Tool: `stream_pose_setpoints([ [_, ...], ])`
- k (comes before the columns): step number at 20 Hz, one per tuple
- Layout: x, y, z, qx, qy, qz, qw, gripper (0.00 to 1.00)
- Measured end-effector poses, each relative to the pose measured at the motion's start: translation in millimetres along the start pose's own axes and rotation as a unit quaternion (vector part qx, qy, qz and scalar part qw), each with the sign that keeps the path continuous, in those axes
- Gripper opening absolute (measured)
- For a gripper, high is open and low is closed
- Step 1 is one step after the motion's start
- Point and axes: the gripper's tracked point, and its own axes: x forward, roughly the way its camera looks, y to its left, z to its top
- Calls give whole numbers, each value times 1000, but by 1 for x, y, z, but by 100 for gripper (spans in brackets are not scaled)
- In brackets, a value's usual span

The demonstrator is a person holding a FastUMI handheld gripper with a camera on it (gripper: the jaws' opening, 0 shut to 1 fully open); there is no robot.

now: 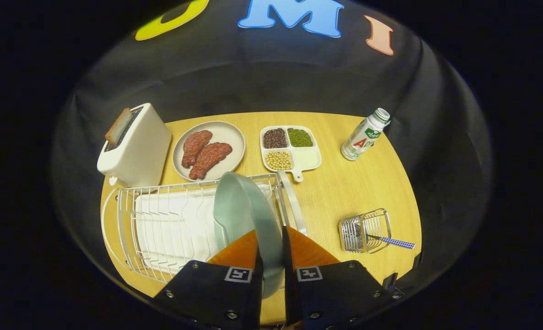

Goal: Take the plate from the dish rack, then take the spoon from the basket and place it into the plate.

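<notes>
A pale green plate (pixel 241 208) stands on edge between my two fingers, over the right end of the white wire dish rack (pixel 161 224). My gripper (pixel 270 238) is shut on the plate's rim, one finger on each face. To the right, beyond the rack, a small wire basket (pixel 365 231) lies on the wooden table (pixel 344 188). A spoon with a blue checked handle (pixel 392 242) sticks out of the basket toward the right.
Behind the rack stand a white toaster (pixel 136 146) with toast, a grey plate of meat pieces (pixel 208 151), and a divided tray of beans and grains (pixel 291 149). A small bottle (pixel 365 134) stands at the far right.
</notes>
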Motion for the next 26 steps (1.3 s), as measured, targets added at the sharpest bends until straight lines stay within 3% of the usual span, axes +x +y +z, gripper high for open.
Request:
stream_pose_setpoints([
  [1, 8, 1, -4, 4, -3, 1, 1000, 21],
  [2, 0, 1, -2, -4, -5, -1, 1000, 14],
  [8, -17, 1, 10, -69, -24, -47, 996, 13],
  [15, -33, 5, 27, -104, -65, -90, 988, 14],
  [20, -53, 7, 38, -102, -86, -64, 989, 13],
  [26, -80, -15, 23, -82, -79, 25, 993, 13],
])
